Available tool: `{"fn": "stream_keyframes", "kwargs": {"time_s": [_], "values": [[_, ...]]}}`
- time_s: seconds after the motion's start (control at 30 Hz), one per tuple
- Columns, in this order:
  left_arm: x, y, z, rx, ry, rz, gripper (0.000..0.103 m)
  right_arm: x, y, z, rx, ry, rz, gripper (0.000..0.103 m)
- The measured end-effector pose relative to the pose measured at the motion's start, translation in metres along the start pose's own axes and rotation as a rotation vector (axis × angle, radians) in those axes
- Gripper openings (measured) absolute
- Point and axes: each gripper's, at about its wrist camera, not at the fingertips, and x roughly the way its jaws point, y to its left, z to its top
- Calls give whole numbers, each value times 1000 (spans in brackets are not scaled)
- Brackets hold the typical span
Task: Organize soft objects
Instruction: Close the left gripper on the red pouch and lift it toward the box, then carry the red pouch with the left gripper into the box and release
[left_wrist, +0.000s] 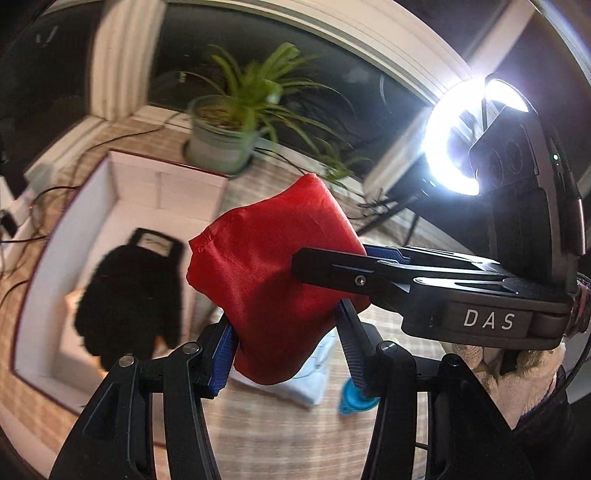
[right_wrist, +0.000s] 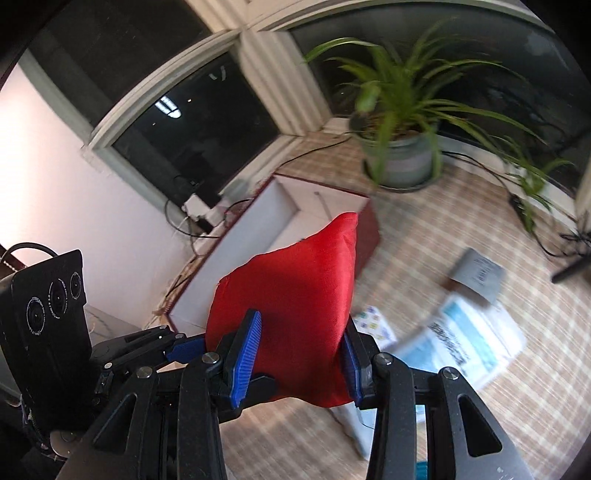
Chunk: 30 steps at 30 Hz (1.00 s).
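Checked-cloth surface (left_wrist: 280, 435) by dark window. White open box with maroon rim (left_wrist: 155, 192) holds black fuzzy glove (left_wrist: 129, 295). Both tongs, left (left_wrist: 288, 339) and right (right_wrist: 301, 354), clamped on red fabric pouch (left_wrist: 273, 273), held above surface, peak pointing up toward box.

The open white box (left_wrist: 74, 236) offers bare floor along its far end, though a black fuzzy item (left_wrist: 129, 299) fills its near part, while a potted plant (right_wrist: 399, 155) with trailing leaves stands just behind it and cables (right_wrist: 184, 225) crowd its left side.
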Motion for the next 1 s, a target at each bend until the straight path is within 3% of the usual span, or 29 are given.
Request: {"fn": "stream_keyframes", "kwargs": {"time_s": [0.4,1.0], "values": [[-26,62,0,-79,-32,83,49,58,48,32,-96,53,34,38],[6,116,5,-188,-3,151,49,121,54,55,-113,105,-20,38]]}}
